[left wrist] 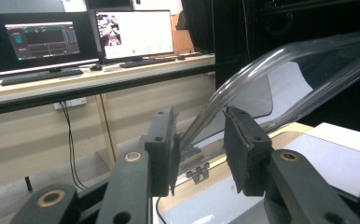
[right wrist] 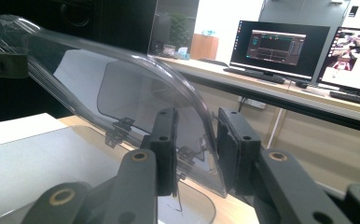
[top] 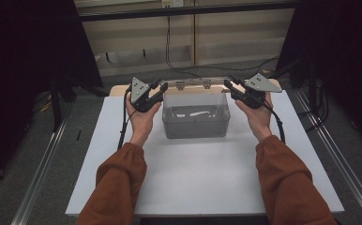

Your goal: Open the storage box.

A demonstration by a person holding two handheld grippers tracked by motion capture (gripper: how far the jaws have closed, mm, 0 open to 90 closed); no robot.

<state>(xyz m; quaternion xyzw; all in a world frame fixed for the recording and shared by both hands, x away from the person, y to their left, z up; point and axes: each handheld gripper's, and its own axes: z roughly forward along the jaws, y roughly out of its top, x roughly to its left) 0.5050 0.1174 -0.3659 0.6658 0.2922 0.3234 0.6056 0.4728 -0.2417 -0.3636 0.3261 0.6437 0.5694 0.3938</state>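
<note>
While the clear lid [top: 195, 83] is being held up at the back of the clear plastic box [top: 196, 115], hinged along the box's rear edge, each of its end edges is being straddled by a gripper: the left gripper [top: 156, 89] is being kept around the lid's left edge, and in the left gripper view [left wrist: 199, 144] a gap is being left on both sides of the plastic, so the pads are not yet pressing; whether the right gripper [top: 230, 87] is clamped or merely close around the right edge [right wrist: 194, 149] cannot be told. A slip is being risked, since the rim is thin, smooth and curved; if one side is being pulled harder than the other, the lid is likely to be twisted on its small hinges [top: 193, 85], or the light box dragged across the white table [top: 207, 178]. Cables behind the table and the monitors [left wrist: 134, 35] on the desk beyond are being kept well apart, and nothing is standing in the way
</note>
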